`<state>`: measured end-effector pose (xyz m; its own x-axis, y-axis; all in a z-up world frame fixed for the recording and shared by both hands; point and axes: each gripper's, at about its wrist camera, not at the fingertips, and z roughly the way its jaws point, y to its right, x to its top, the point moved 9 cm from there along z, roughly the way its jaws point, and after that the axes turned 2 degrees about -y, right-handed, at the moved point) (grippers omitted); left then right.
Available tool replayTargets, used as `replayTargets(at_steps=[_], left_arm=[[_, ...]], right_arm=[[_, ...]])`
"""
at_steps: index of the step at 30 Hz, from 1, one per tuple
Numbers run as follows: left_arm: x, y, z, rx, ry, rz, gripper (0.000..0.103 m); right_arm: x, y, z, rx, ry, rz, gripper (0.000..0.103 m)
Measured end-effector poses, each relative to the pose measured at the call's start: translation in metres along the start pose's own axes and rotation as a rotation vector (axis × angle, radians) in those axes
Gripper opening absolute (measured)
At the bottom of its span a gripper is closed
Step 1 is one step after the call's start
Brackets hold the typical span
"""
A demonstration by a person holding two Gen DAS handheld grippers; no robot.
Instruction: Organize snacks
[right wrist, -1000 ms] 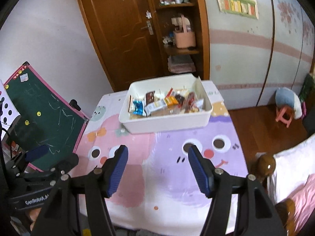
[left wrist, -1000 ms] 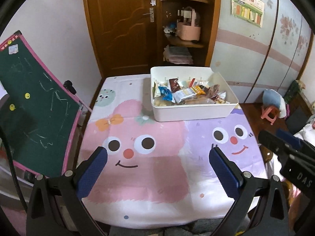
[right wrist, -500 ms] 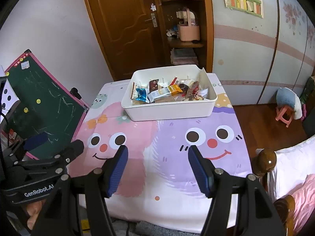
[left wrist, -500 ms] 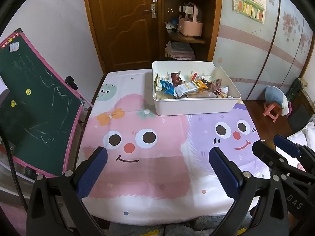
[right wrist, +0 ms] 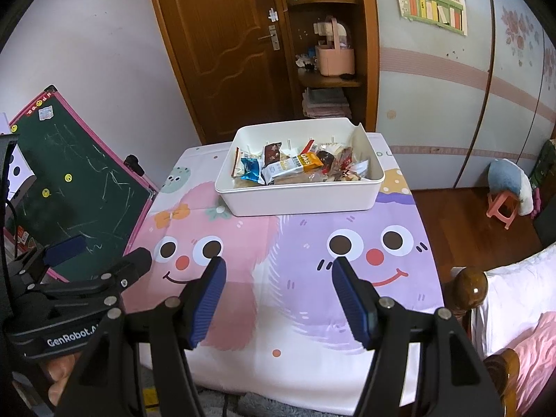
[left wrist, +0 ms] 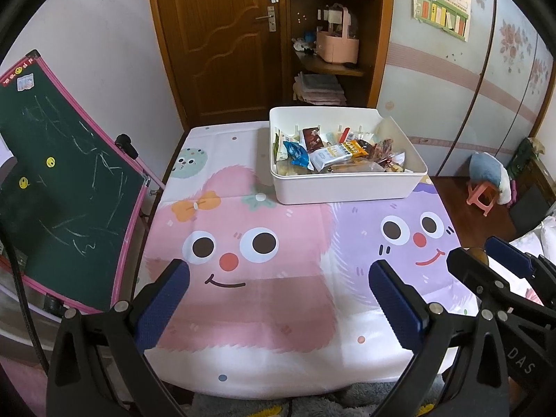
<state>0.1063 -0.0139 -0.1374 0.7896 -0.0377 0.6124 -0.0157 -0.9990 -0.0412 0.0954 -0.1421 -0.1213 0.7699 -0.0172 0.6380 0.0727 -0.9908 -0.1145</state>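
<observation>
A white plastic bin [left wrist: 347, 187] stands at the far side of the table, also in the right wrist view [right wrist: 302, 201]. It holds several wrapped snacks [left wrist: 330, 154], among them a blue packet [right wrist: 251, 168] and a brown one [right wrist: 272, 151]. My left gripper [left wrist: 278, 295] is open and empty, over the near part of the table. My right gripper [right wrist: 278, 295] is open and empty, also near the front edge. Each gripper shows at the side of the other's view.
The table wears a cartoon cloth with pink and purple faces [left wrist: 243, 243]. A green chalkboard [left wrist: 59, 180] leans at the left. A wooden door [left wrist: 222, 41] and corner shelves [left wrist: 333, 34] stand behind. A bedpost [right wrist: 469, 288] and bed are at the right, a pink stool [right wrist: 502, 208] beyond.
Both grippers have drawn back and up from the bin, so it looks smaller and farther. Both stay open and empty.
</observation>
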Motion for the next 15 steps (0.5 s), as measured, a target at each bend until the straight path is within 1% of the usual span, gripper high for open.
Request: replayTargets(at_steps=[15], left_arm=[[0.0003,-0.0014,0.0009,0.009,0.002,-0.001,0.103]], right_arm=[[0.0007,-0.0045,-0.0020,-0.006,0.017,-0.018,0.064]])
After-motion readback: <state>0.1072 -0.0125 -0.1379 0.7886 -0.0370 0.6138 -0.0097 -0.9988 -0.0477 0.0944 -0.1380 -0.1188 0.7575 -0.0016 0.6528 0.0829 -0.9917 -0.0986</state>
